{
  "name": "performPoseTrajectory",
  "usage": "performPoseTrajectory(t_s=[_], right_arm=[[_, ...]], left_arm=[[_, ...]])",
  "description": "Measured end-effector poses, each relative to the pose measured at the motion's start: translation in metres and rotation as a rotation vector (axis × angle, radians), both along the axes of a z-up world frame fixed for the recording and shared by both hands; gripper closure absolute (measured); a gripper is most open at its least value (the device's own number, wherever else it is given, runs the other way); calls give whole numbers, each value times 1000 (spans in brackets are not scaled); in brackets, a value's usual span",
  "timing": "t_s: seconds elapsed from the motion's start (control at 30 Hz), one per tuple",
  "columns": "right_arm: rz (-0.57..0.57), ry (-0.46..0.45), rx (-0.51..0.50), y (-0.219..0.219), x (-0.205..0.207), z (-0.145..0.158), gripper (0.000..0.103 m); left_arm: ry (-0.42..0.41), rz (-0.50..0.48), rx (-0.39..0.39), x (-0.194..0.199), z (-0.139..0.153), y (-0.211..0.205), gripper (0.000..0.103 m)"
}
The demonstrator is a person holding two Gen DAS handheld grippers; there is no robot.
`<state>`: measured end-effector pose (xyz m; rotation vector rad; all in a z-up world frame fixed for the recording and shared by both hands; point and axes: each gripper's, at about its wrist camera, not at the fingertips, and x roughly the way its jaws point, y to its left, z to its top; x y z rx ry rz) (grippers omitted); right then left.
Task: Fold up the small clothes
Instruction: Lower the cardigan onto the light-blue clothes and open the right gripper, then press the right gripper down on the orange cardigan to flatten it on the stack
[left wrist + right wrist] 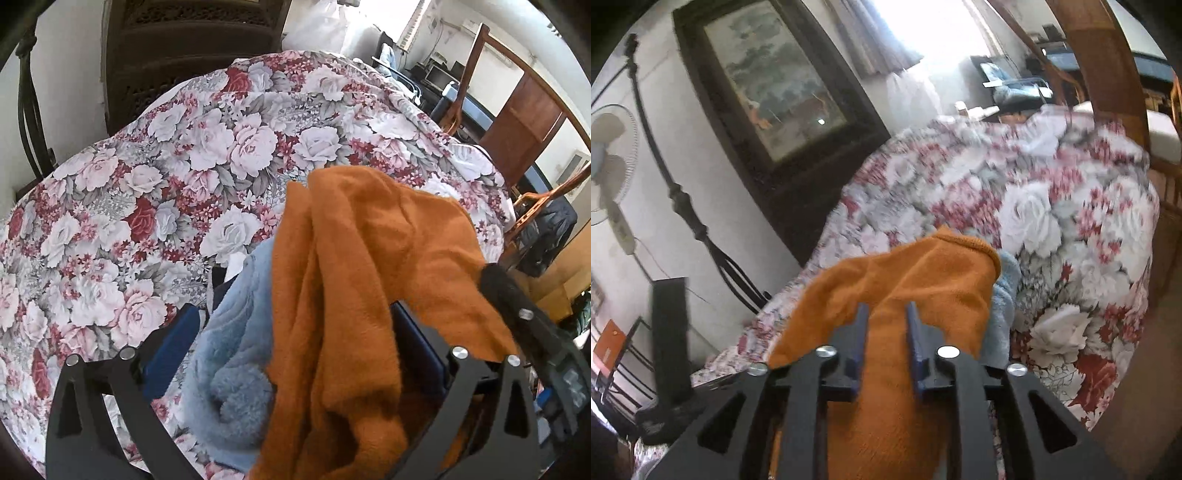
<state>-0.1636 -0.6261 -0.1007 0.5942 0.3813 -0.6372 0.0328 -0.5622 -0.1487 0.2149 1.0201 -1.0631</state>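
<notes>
An orange fleece garment (369, 258) hangs bunched over a floral bedspread (147, 184). It is drawn up at the right to my right gripper (491, 280). In the right wrist view the orange garment (923, 273) fills the narrow gap at my right gripper (887, 306), and both blue pads (862, 332) press on it. A light blue fleece garment (229, 350) lies under and beside the orange one, and it also shows past the orange hem as a blue fleece edge (1003, 295). My left gripper (293, 310) stands wide open around both garments and grips neither.
A dark carved headboard (184, 48) stands behind the bed and a dark framed picture (768, 85) hangs on the wall. Wooden chairs (528, 110) are at the right, a fan (609, 166) at the left. The bed's edge (1108, 398) drops to the floor.
</notes>
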Motion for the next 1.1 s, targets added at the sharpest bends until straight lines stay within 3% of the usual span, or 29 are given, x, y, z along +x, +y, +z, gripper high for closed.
performPoseTrajectory(t_s=[0.17, 0.43, 0.6, 0.73, 0.93, 1.03, 1.1], right_arm=[[-20, -6, -59, 28, -26, 21, 78], [-30, 100, -41, 43, -30, -1, 67], [-45, 31, 54, 33, -43, -8, 61], [-45, 29, 38, 42, -46, -3, 61], [-38, -3, -23, 69, -58, 7, 61], [-25, 41, -35, 79, -58, 4, 61], [-22, 101, -13, 80, -53, -7, 61]], left_arm=[[-27, 44, -9, -1, 23, 22, 4], [-114, 56, 56, -21, 16, 38, 4], [-139, 53, 74, -27, 24, 41, 4], [-190, 45, 91, -38, 31, 46, 5], [-195, 52, 75, -46, 43, 64, 5], [-205, 52, 78, -49, 46, 70, 5], [-222, 43, 120, -52, 40, 67, 5]])
